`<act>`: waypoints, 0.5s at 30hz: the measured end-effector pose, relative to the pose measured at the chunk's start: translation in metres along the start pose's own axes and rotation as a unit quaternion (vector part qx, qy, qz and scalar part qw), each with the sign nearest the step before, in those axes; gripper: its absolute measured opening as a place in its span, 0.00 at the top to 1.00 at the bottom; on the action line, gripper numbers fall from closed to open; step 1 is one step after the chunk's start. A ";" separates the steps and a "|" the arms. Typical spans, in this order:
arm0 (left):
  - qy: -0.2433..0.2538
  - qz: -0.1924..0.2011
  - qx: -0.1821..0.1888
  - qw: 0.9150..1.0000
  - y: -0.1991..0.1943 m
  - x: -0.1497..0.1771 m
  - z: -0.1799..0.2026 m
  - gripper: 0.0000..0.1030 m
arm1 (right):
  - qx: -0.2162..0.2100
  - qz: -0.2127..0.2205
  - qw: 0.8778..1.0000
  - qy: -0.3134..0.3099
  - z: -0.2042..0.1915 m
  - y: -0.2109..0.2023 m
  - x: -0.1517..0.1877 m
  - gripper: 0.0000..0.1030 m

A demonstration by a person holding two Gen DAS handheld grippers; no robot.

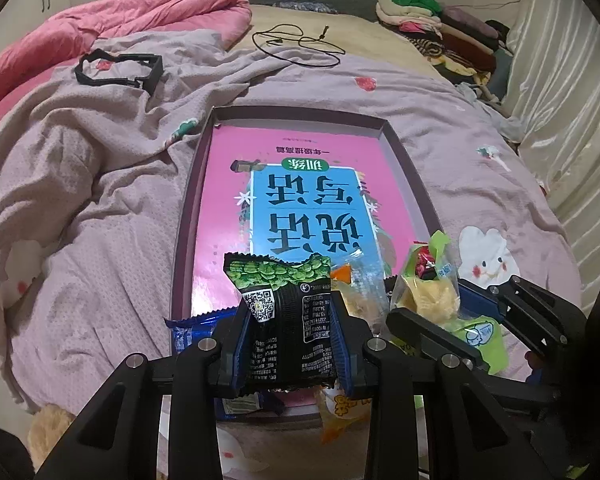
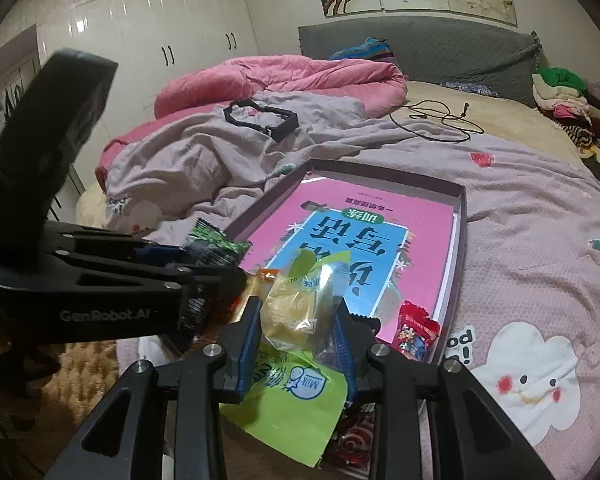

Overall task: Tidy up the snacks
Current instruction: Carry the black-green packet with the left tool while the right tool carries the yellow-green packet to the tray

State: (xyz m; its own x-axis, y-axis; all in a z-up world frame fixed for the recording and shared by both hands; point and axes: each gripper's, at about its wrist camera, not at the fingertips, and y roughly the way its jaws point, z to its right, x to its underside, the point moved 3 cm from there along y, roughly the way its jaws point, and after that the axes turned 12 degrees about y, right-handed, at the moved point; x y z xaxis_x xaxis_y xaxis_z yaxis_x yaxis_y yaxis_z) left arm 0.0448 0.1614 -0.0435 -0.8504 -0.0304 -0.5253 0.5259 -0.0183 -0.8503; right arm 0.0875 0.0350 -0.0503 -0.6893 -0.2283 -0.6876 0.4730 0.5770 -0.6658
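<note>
My left gripper (image 1: 291,304) is shut on a black packet with green peas (image 1: 284,312), held upright over the near end of a shallow box (image 1: 404,168). The box lies on the bed with a pink and blue book (image 1: 300,200) in it. My right gripper (image 2: 298,308) is shut on a clear packet with a yellow cake (image 2: 292,312) and a green label, above a green "Milk" bag (image 2: 288,400). A red packet (image 2: 416,332) and an orange one (image 2: 268,276) lie at the box's near end. From the right wrist, the left gripper (image 2: 208,260) shows with the pea packet (image 2: 214,244).
A blue wrapper (image 1: 192,328) lies at the box's near left corner. The box rests on a rumpled lilac blanket (image 1: 80,184). A black plastic frame (image 1: 118,70), a black cable (image 1: 300,46), a pink duvet (image 1: 120,16) and stacked clothes (image 1: 432,20) lie farther back.
</note>
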 end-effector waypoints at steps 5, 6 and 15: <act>-0.001 -0.001 -0.004 1.000 0.004 -0.001 -0.002 0.66 | 0.023 -0.004 1.000 -0.004 0.007 0.010 0.000 0.67; 0.000 -0.001 -0.005 1.000 0.005 -0.001 -0.002 0.66 | 0.028 -0.004 1.000 -0.003 0.009 0.013 0.000 0.67; 0.002 0.002 -0.008 1.000 0.012 -0.004 -0.001 0.65 | 0.026 -0.008 1.000 0.004 0.013 0.022 0.000 0.66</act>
State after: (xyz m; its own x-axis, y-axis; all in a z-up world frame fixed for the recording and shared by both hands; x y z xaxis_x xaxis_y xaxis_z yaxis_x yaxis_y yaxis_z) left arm 0.0542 0.1619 -0.0520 -0.8480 -0.0259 -0.5293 0.5295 -0.0015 -0.8483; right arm 0.1051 0.0371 -0.0692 -0.7016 -0.2311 -0.6740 0.4894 0.5312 -0.6916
